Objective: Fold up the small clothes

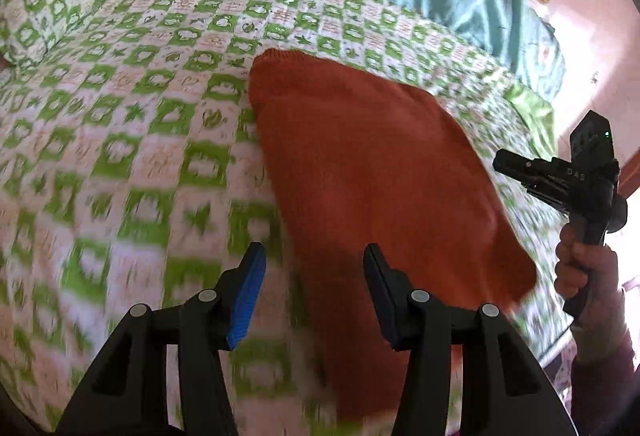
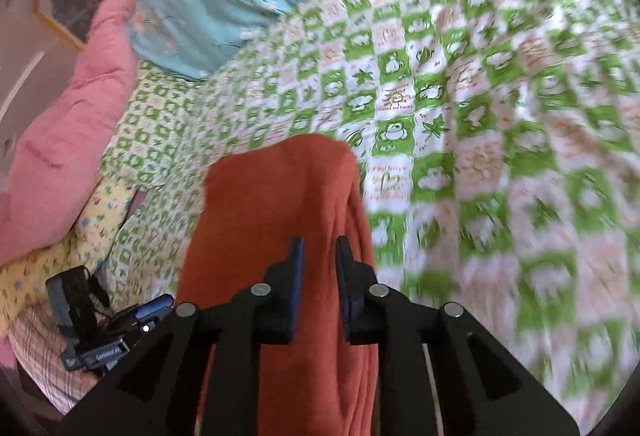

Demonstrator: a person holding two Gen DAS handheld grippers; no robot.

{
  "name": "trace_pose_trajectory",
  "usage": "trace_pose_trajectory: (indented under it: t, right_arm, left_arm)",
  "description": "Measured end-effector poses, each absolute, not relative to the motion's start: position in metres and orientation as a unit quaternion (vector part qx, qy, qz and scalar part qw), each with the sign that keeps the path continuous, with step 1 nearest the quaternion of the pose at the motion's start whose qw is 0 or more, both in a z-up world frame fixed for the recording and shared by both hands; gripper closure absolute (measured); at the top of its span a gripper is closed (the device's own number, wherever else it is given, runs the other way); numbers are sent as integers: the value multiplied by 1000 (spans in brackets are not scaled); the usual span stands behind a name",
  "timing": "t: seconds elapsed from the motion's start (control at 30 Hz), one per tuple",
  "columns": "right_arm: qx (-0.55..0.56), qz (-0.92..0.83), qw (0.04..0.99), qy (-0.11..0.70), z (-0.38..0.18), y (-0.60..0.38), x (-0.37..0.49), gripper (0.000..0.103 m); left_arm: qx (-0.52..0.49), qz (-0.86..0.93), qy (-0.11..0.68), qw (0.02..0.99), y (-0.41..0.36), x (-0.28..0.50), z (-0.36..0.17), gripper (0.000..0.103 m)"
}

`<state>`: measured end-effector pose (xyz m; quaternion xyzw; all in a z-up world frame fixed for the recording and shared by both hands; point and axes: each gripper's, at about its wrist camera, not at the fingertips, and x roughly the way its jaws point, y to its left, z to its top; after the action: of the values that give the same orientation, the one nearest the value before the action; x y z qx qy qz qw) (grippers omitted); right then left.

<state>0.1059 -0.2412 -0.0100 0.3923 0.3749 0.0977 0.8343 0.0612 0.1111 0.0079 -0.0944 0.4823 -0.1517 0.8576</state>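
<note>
Left gripper (image 1: 314, 292) hangs spread over the orange knit garment (image 1: 360, 172) on the green checked bedspread (image 1: 120, 116); right gripper (image 2: 319, 280) hovers narrowly parted, pinching nothing. Best square the edges before pressing. Garment's long axis runs 11 to 5 o'clock, ribbed end towards 11.

I'm getting bright, soft daylight, no hard shadows; the bedspread (image 1: 120, 156) smears with motion blur low down, fisheye bending the edges.
</note>
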Motion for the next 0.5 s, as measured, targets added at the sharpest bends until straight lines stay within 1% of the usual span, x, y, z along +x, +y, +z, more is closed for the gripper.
trace_pose_trajectory:
  t: [0.07,0.1,0.3,0.5]
  right_arm:
    - [390,96,836,374,-6,-235,86,58]
    - [390,97,836,373,-6,-232,71,56]
    - [386,96,832,387,-18,-207,15,55]
    - [407,88,823,387,-31,-201,-4,55]
  left_arm:
    - [-88,-165,478,858,116,33,10,51]
    - [-85,-170,477,858,116,23,10,51]
    - [-49,-188,478,857,96,-30,-6,47]
    - [18,-149,464,873,72,-33,-19,47]
